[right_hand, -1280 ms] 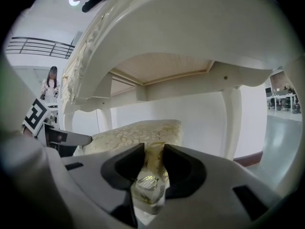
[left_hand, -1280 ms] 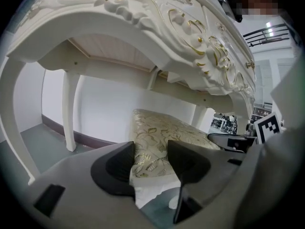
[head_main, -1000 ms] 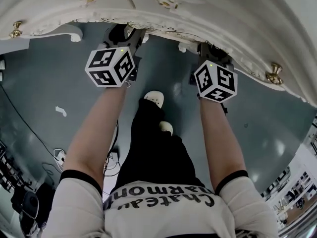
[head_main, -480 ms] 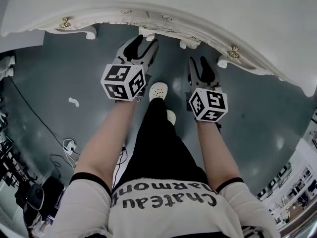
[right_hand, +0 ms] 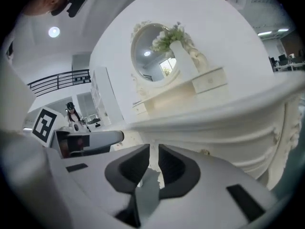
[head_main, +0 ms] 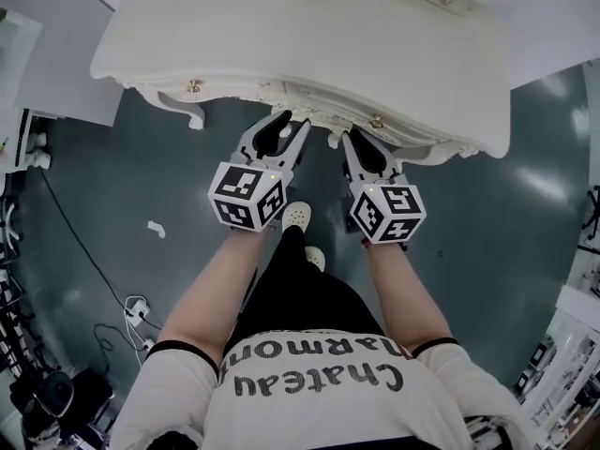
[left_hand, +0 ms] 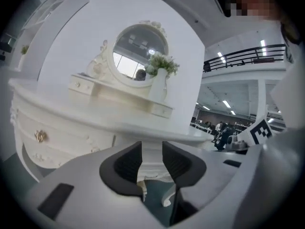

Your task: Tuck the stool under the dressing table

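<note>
The white dressing table (head_main: 309, 45) stands straight ahead; I see its top from above. The stool is in no view. My left gripper (head_main: 281, 131) is just short of the table's front edge, left of centre; its jaws have just been closing and stand open with a clear gap and nothing between them (left_hand: 151, 159). My right gripper (head_main: 361, 148) is beside it, right of centre; its jaws have also just been closing, down to a narrow slit with nothing in it (right_hand: 153, 163). Both gripper views look level across the table top (left_hand: 95, 113) at an oval mirror (left_hand: 138, 56).
A white vase of flowers (left_hand: 159, 80) stands before the mirror. The person's white shoes (head_main: 297, 217) are on the grey floor below the grippers. Cables and a socket (head_main: 131, 307) lie at the left, and a white scrap (head_main: 156, 228) nearer the table.
Both grippers have risen from under the table's front edge to level with its top and drawn back slightly. Both sets of jaws are narrower. The head view now takes in the whole table.
</note>
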{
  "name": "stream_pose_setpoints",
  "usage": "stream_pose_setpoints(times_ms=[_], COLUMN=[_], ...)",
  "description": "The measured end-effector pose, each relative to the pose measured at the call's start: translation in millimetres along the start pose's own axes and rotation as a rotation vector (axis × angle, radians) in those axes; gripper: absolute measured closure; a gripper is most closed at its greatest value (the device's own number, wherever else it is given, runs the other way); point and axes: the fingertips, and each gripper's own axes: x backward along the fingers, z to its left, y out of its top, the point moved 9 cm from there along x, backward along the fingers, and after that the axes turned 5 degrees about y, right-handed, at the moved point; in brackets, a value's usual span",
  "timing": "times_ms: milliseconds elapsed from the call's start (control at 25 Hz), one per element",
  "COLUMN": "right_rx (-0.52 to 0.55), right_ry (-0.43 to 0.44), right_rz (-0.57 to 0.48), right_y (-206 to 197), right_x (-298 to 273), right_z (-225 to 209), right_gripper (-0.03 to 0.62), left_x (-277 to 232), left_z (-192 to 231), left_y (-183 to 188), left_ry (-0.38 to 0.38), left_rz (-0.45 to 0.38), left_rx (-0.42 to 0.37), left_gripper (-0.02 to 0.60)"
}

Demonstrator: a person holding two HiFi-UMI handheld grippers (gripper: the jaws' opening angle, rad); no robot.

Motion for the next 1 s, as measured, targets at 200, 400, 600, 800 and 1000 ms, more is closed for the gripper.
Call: stream_pose_setpoints(times_ms=[200, 400, 600, 800, 1000], right_rx=[0.103, 0.162, 0.235, 0.327, 0.345], right_ry=[0.026, 0.151, 0.260, 0.321, 0.278], right_rz=[-0.102, -0.193, -0.283, -0.255, -0.249], right_y=[81, 159, 231, 253, 251], right_x=[22, 67, 116, 159, 184], right_z=[37, 87, 139, 184, 202], right_gripper=[0.531, 0.550, 0.554, 0.556, 0.556], left_x=[30, 78, 136, 188, 216], left_z=[-32, -72, -114, -134, -145], left_y=[81, 149, 208, 236, 246], left_ry=[-0.037, -0.073, -0.193, -0.237, -0.261], left_rz=[-0.118, -0.211, -0.302, -0.299, -0.316], left_rx=[-0.067, -0.114, -0.113, -0.129, -0.157], left_gripper=[0.522, 0.537, 0.540, 0.540, 0.540])
